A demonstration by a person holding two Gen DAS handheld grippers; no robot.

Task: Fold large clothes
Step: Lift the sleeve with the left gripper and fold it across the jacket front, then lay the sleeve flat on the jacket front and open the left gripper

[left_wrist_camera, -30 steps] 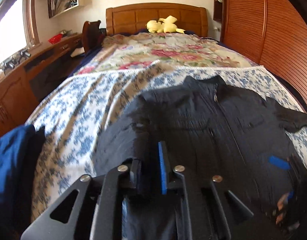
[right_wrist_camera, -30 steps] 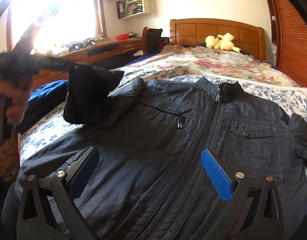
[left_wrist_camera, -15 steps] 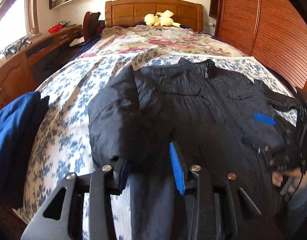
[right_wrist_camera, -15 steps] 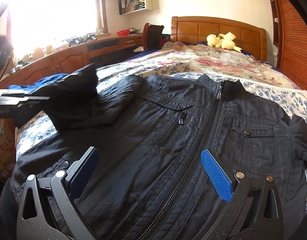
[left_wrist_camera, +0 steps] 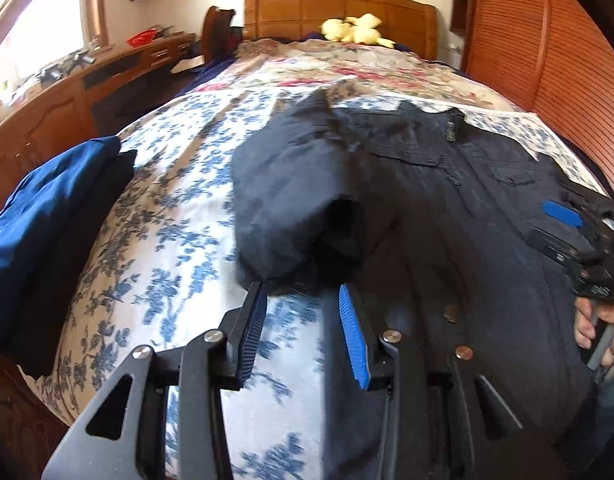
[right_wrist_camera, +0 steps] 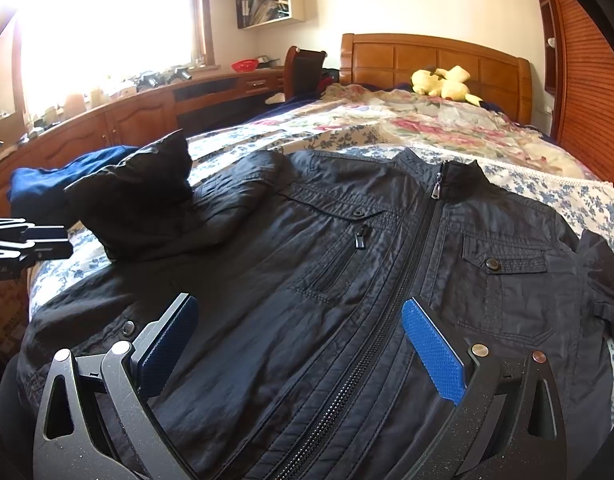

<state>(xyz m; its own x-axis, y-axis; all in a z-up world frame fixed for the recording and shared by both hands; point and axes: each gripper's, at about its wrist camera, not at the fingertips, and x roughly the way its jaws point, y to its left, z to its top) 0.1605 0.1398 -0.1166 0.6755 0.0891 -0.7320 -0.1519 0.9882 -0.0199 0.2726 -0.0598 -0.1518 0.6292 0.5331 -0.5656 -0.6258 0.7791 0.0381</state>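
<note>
A black zip jacket lies front up on the bed, collar toward the headboard. Its left sleeve is folded in and sits bunched on the jacket's left chest; it also shows in the right wrist view. My left gripper is open and empty, its fingertips just short of the sleeve's cuff. My right gripper is wide open and empty, low over the jacket's lower front by the zip. It also shows in the left wrist view at the right edge.
The bed carries a blue floral sheet and a rose-patterned quilt, with a yellow plush toy at the headboard. Folded blue clothes lie at the bed's left edge. A wooden desk runs along the left, a slatted wardrobe on the right.
My left gripper has let go of the sleeve, opened and drawn back toward the bed's near left edge. The sleeve now rests bunched on the jacket. My right gripper has hardly moved.
</note>
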